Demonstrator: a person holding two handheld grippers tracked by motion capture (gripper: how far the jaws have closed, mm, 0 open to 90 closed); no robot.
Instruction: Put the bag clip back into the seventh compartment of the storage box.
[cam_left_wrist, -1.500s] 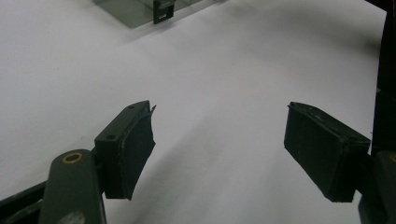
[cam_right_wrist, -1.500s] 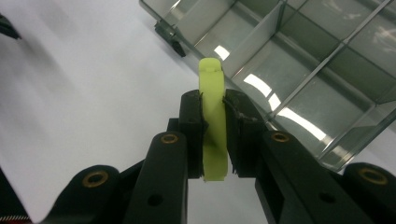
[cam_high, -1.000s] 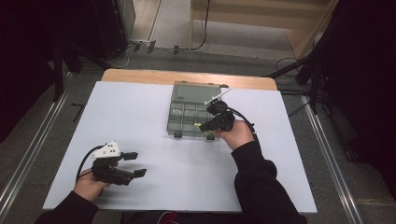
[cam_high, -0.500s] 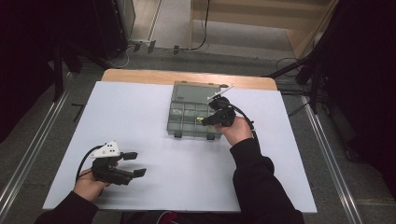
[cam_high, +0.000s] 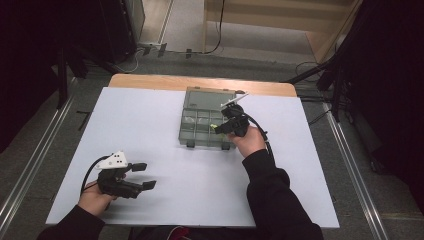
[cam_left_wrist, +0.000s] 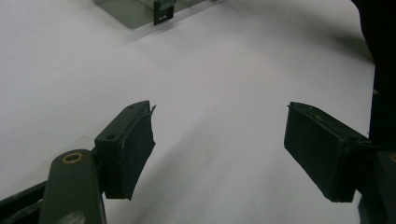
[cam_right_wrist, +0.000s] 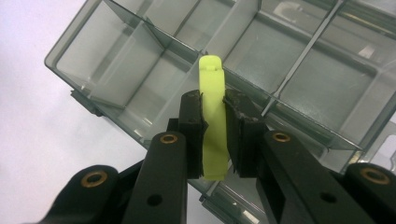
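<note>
Nearest, at lower left of the high view, the left gripper (cam_high: 142, 176) rests on the white table (cam_high: 200, 180) with jaws wide apart. Farther up, the right gripper (cam_right_wrist: 214, 119) is clamped on a yellow-green plastic clip (cam_right_wrist: 213, 112) over the compartment box (cam_right_wrist: 140, 56). It looks light, stiff and slick; gripping mid-length seems safest.

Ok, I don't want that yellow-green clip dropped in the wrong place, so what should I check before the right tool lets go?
1. Right tool shut on the yellow-green clip: ok.
2. Clip over the compartment box: ok.
3. Lid open, compartments reachable: ok.
4. Compartment under the clip free of other parts: cannot tell, the tool hides part of it.
5. Left tool open, on the white table cover away from the box: ok.
</note>
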